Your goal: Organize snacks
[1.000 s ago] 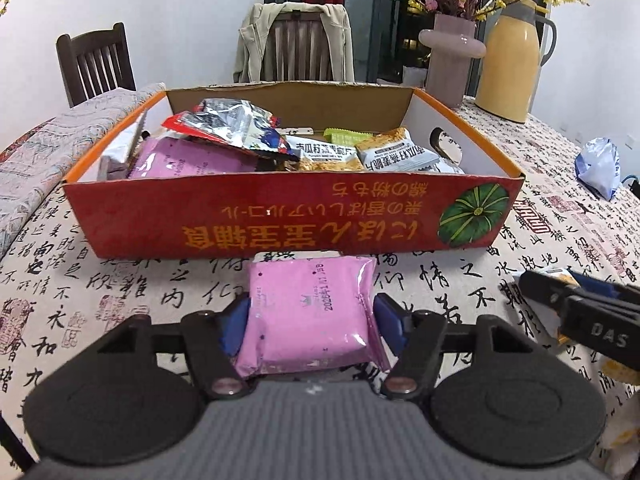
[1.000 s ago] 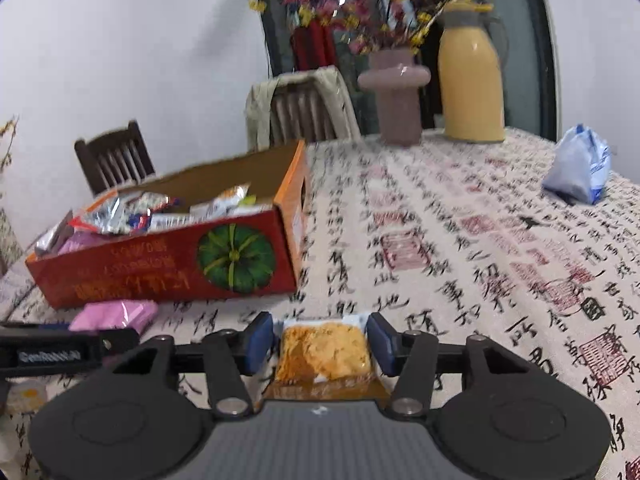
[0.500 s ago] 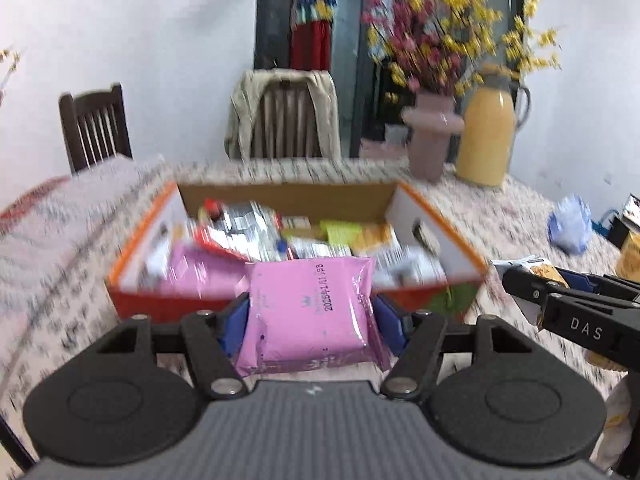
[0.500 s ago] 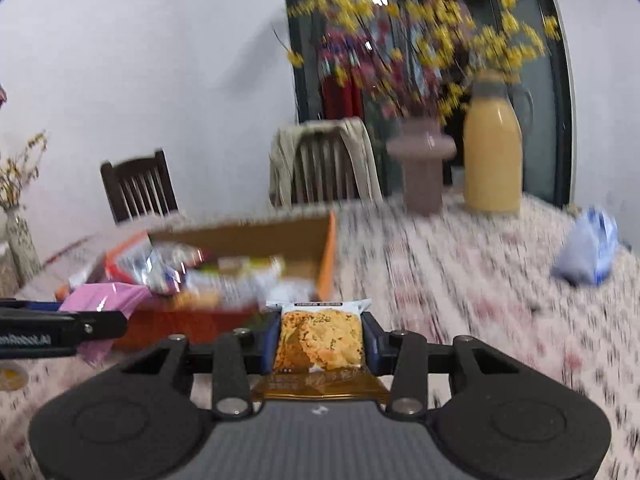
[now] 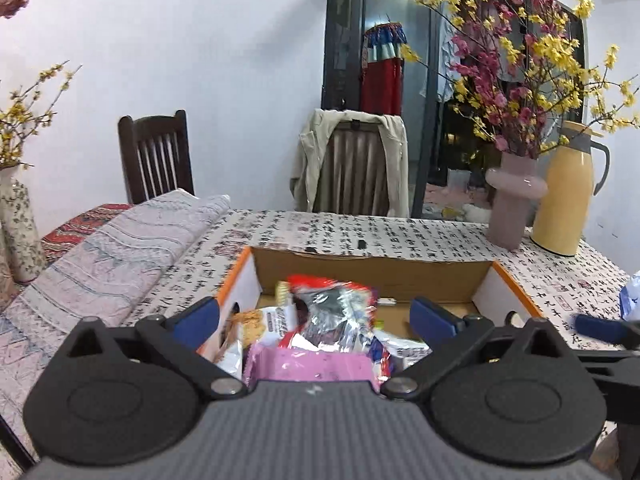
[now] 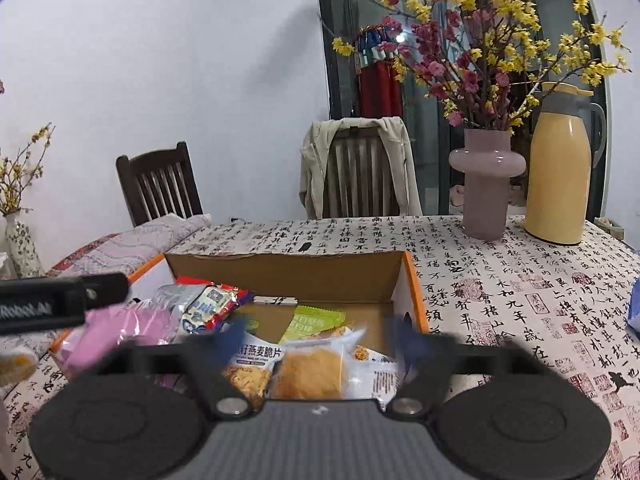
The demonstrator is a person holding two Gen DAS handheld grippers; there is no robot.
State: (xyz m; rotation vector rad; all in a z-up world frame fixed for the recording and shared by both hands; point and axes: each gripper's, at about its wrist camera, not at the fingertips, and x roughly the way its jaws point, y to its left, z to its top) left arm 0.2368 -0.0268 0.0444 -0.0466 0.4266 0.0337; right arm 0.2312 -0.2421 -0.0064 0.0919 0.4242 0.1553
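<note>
- Left gripper [image 5: 316, 316]: lower centre of the left wrist view; blue-tipped fingers [image 5: 198, 314] spread wide, nothing between them.
- Pink snack packet [image 5: 308, 366]: lies in the cardboard box [image 5: 372, 270] just below those fingers — touching neighbouring wrappers.
- Right gripper [image 6: 320, 338]: lower centre of the right wrist view; fingers blurred, spread apart, empty.
- Golden biscuit packet [image 6: 312, 372]: rests in the box's near right part, beside an oat-crisp packet [image 6: 250, 364].
- Bench [image 6: 500, 288]: calligraphy-print cloth; box sits centre frame.
- Pink vase [image 6: 486, 184] and yellow flask [image 6: 560, 168]: upper right, side by side.
</note>
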